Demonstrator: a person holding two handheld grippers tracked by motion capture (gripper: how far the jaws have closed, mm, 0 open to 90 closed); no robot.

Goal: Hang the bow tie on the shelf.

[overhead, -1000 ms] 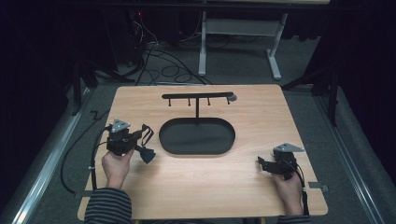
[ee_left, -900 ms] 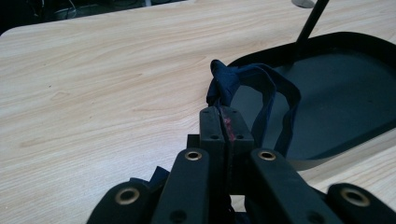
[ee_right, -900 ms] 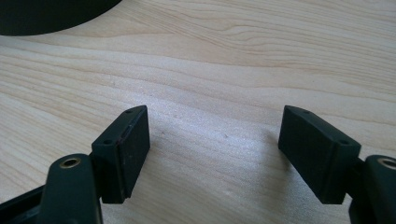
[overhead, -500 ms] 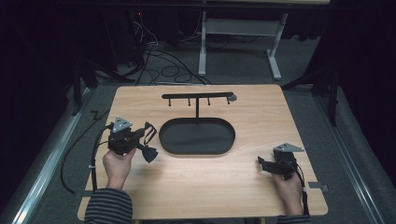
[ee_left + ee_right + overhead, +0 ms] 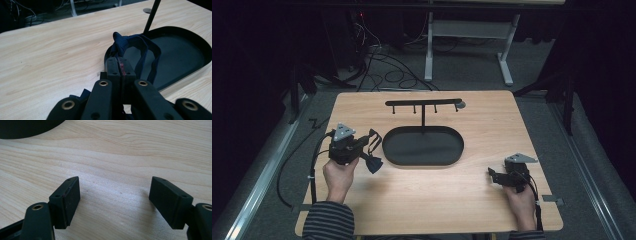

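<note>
Here, the left hand-held gripper [image 5: 353, 148] sits at nine o'clock on the tabletop [image 5: 492, 120], jaws clamped together on a dark blue strap [image 5: 140, 47] that loops out past the tips. The strap hangs just beside the rim of the black oval tray [image 5: 422, 146], which lies at the centre with a T-shaped hook stand [image 5: 423, 106] rising from its twelve o'clock edge. Over at four o'clock, the right hand-held gripper [image 5: 497, 176] rests low on bare wood, jaws spread wide, nothing between them.
</note>
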